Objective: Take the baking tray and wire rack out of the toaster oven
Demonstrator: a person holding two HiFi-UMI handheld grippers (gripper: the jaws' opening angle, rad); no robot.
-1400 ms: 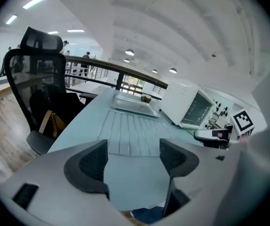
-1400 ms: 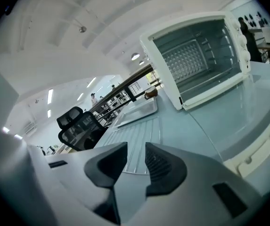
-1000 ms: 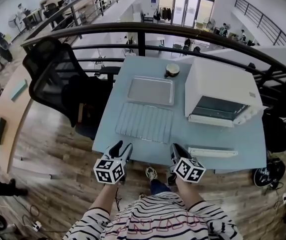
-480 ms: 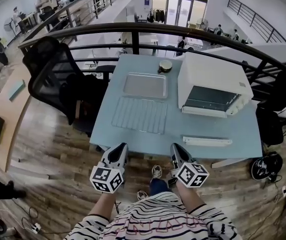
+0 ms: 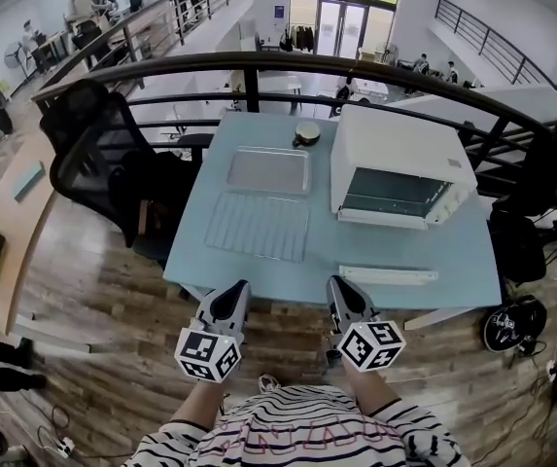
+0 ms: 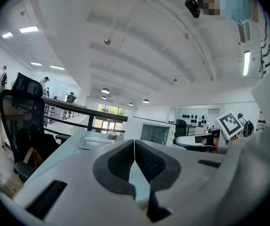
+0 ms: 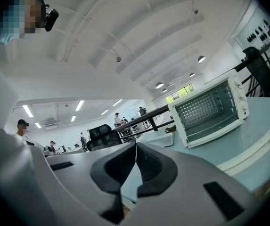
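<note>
Two grippers are in your hands, and both are clenched on nothing. Your left gripper hangs at the near edge of the table. Its jaws have just been closing, and in the left gripper view they meet along one thin line, with only the table top seen past them. Your right gripper hangs beside it, well apart from it, at the same edge. Its jaws have also just been closing, and in the right gripper view the dark pads touch each other with nothing between.

The baking tray lies flat on the far half of the table, just left of the toaster oven. The wire rack lies flat just in front of the tray, on the side nearer to you. Both are outside the oven, and neither gripper touches them.

A long white strip lies in front of the oven, close to your right gripper. A small round dish stands at the far edge, behind the tray. A black office chair stands to the left of the table.
</note>
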